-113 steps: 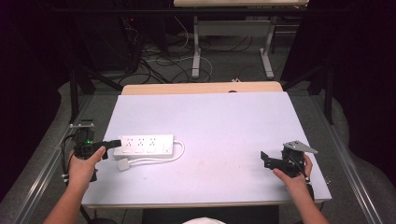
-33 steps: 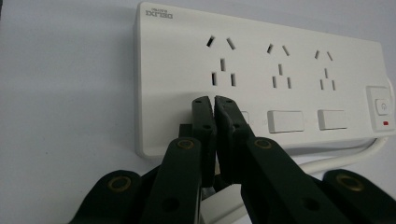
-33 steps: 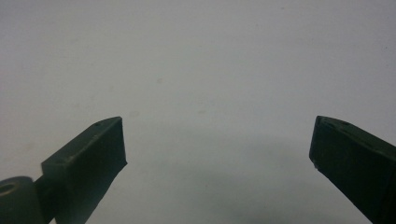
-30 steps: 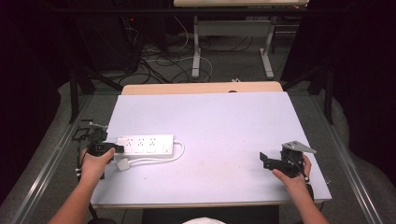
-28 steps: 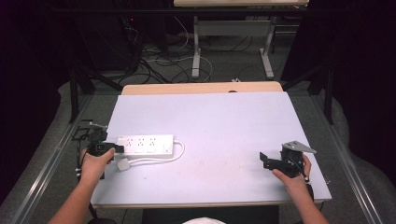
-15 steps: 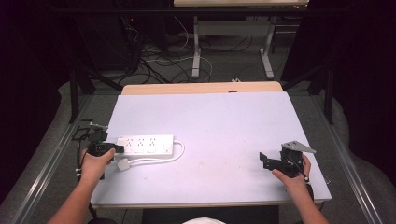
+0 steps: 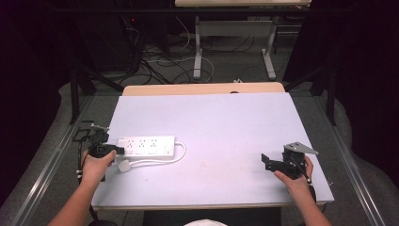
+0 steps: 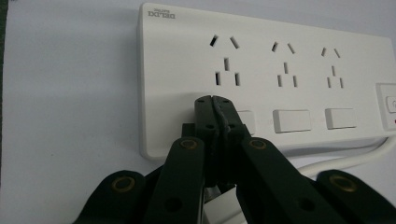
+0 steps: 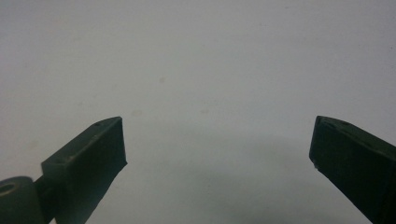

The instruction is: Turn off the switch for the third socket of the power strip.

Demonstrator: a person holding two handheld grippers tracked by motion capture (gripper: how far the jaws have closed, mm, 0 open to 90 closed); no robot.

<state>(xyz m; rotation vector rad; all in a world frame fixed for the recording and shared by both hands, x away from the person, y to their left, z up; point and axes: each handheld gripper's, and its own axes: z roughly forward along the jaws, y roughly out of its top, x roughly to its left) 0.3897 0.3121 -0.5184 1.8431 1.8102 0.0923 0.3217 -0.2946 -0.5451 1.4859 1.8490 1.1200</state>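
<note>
A white three-socket power strip (image 7: pixel 147 145) lies on the left of the white table (image 7: pixel 221 122). Its white cable (image 7: pixel 160 161) loops back to a white plug (image 7: pixel 124 165) lying in front of it. My left gripper (image 7: pixel 114 150) rests at the strip's left end. In the left gripper view the jaws are pressed together with nothing between them, and the left gripper (image 8: pixel 215 100) tips sit over the strip (image 8: pixel 289 65) by its first rocker switch. My right gripper (image 7: pixel 266 160) rests near the table's front right, and in its own view the right gripper (image 9: pixel 218 140) is open over bare tabletop.
A wooden board (image 7: pixel 202 88) edges the table's far side. Metal rails (image 7: pixel 42 169) run along both sides. Behind it on the floor are cables (image 7: pixel 160 56) and the legs of another desk (image 7: pixel 200 52).
Since the oldest frame my left hand has shifted slightly right and toward the front, against the strip's left end. Over the last second nothing has visibly moved.
</note>
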